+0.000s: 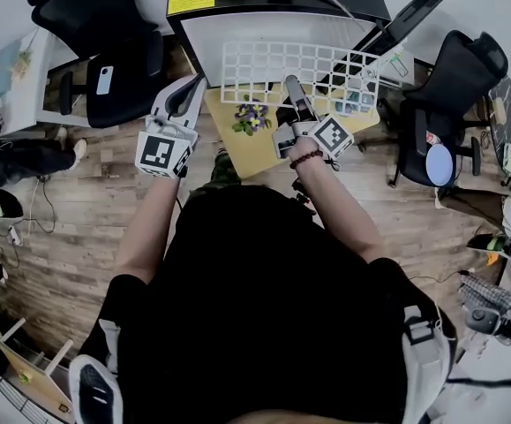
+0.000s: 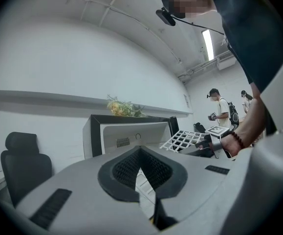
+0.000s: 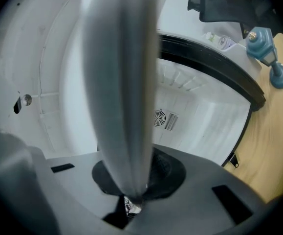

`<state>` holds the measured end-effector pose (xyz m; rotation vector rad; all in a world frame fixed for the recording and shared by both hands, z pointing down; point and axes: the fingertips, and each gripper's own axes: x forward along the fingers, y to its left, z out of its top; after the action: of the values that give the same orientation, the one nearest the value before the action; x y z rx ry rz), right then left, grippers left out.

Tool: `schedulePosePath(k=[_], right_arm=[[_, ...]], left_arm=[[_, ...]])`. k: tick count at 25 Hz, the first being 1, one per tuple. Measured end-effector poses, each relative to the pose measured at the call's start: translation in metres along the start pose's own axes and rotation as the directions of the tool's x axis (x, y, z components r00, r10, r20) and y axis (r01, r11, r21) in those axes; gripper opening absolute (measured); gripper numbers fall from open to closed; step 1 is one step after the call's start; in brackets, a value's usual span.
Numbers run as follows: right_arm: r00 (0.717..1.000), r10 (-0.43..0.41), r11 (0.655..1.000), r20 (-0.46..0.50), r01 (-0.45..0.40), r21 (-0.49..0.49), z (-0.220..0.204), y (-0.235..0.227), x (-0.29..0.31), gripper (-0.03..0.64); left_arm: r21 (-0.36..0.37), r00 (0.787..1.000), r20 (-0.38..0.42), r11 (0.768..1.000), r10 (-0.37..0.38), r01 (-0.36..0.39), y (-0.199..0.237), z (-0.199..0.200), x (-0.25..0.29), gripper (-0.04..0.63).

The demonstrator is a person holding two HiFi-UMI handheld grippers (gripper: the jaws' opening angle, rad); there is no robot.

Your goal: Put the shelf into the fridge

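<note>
The jaws of the right gripper [image 1: 292,84] are clamping the near edge of the white wire-grid shelf [image 1: 312,67]. The shelf is hanging above the yellow wooden table [image 1: 259,153], just in front of the open black-framed, white-lined fridge [image 1: 264,26]. The jaws of the left gripper [image 1: 193,88] are pressing together, gripping nothing, near the shelf's left corner.
</note>
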<state>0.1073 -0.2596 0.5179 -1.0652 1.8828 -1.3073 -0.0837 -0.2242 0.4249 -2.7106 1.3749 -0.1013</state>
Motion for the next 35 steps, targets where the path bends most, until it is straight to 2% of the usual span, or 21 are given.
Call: schedulePosePath(k=[3,9,23,35], right_arm=[[1.0,-0.023,1.0,0.006,0.023,0.016,-0.004,-0.006,0.004,0.04],[0.999,-0.009,0.994,0.037,0.005,0.113,-0.012,-0.003,0.011,0.04],[1.0,-0.028,0.962,-0.002,0.027,0.272,-0.035,-0.013,0.026,0.04],[0.999,-0.031,0.943,-0.039,0.042,0.329,-0.045,-0.019,0.036,0.04]], left_arm=[[0.003,1.0,0.0,1.0,0.005,-0.005,0.005,0.0,-0.001,0.017],[0.007,1.0,-0.008,1.0,-0.004,0.004,0.009,-0.001,0.002,0.017],[0.002,1.0,-0.012,1.0,0.007,-0.007,0.019,-0.005,0.002,0.017],[-0.007,1.0,-0.014,1.0,0.018,-0.018,0.022,-0.007,0.003,0.017]])
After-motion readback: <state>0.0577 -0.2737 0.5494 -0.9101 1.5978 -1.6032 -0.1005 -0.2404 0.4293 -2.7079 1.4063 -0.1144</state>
